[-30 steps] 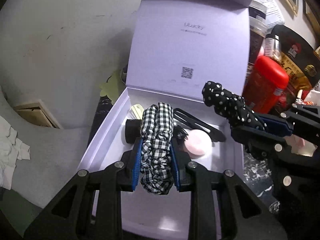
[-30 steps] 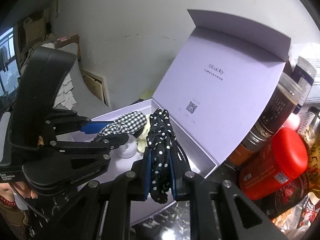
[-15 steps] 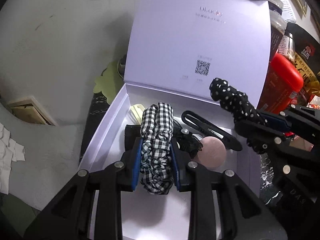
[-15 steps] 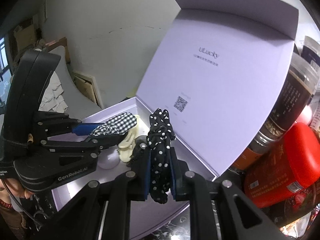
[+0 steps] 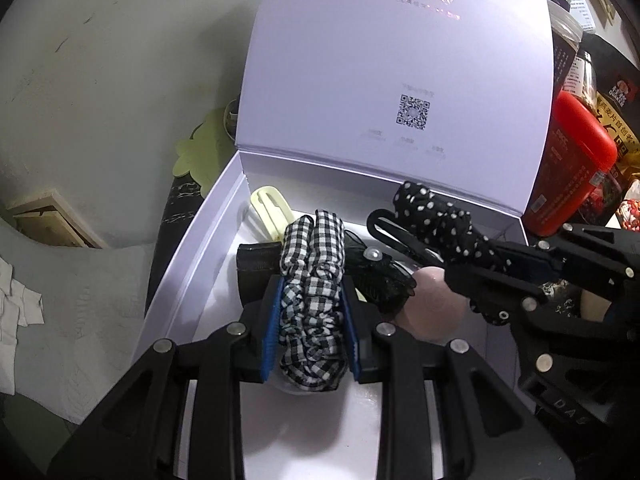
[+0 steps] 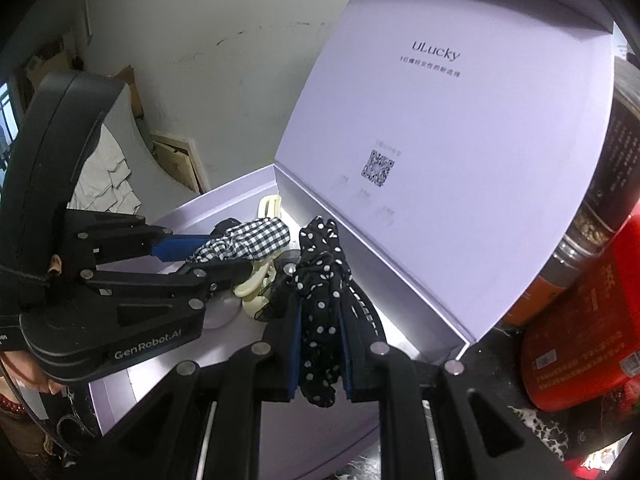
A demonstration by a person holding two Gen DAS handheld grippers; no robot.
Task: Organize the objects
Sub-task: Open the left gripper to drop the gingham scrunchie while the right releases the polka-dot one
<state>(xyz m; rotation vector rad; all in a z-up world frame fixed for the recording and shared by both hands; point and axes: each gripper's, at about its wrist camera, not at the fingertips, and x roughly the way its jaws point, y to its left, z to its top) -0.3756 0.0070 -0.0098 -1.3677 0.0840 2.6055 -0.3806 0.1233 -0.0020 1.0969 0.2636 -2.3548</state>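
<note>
Lavender box open, black marble tabletop, scuffed white wall

Both tongs lower and nearer the box, gingham scrunchie and dotted scrunchie carried over its contents

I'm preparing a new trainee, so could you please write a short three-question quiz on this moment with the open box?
1. True or false: the left gripper is shut on the checked scrunchie.
2. What pattern has the scrunchie in the right gripper?
3. The lavender box has its lid: A shut, B raised, C removed?

Key: 1 true; 2 white dots on black; 3 B.
</note>
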